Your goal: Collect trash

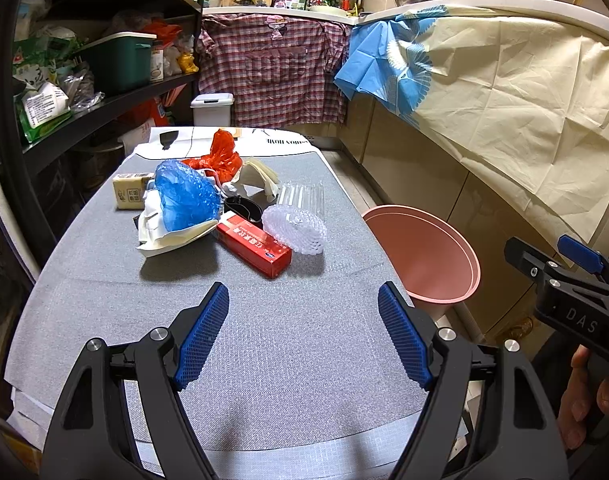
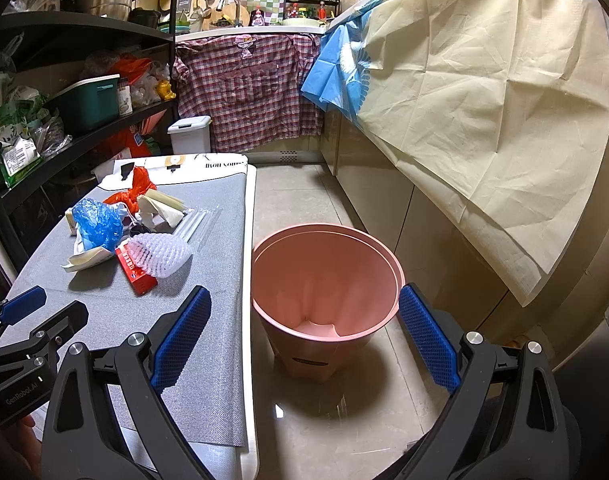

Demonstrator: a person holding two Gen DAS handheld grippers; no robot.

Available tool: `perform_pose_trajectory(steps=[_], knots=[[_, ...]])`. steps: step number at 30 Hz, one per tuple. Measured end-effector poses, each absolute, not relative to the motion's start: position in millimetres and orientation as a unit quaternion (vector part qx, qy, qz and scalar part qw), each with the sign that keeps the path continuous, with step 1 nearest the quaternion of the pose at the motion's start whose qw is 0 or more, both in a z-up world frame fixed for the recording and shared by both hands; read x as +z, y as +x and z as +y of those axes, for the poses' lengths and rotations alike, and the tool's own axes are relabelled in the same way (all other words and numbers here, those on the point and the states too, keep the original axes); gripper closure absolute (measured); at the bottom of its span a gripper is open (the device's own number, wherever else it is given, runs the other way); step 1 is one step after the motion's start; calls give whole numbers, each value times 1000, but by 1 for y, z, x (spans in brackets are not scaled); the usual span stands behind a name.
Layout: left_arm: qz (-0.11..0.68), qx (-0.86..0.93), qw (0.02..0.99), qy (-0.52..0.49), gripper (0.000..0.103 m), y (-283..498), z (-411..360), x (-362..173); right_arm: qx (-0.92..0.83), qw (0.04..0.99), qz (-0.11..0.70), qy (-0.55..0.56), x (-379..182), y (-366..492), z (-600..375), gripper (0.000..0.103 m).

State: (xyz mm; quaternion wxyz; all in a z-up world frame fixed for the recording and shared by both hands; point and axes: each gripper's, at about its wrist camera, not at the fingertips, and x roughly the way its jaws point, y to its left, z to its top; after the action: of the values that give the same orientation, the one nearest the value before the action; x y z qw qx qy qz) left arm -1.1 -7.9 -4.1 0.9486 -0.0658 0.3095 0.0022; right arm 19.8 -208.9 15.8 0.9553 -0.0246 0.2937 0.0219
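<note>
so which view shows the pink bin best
The right wrist view: the pink bin stands whole on the floor beside the table, its empty inside open to the camera. The left wrist view catches only part of its rim and inner wall past the table edge.

Both fisheye views are evenly lit by warm indoor light from above, sharp at the centre, with straight lines bowing strongly and dark vignetting at the rounded corners. The pile of crumpled bags and boxes (image 1: 220, 208) throws soft shadows toward the camera on the grey woven tabletop (image 1: 288, 344), and the dark metal shelving (image 1: 104, 96) on the left sits in dimmer light. In the right wrist view, pale glare streaks the glossy beige floor tiles (image 2: 324, 412) near the round pink plastic bin (image 2: 324, 280).
</note>
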Motion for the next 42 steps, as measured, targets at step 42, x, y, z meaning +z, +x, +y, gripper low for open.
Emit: perform_pose_trajectory(steps=[42], knots=[[299,41,951,-64,46,30,53,28,135,952,274,-1,60,83,-136,32]])
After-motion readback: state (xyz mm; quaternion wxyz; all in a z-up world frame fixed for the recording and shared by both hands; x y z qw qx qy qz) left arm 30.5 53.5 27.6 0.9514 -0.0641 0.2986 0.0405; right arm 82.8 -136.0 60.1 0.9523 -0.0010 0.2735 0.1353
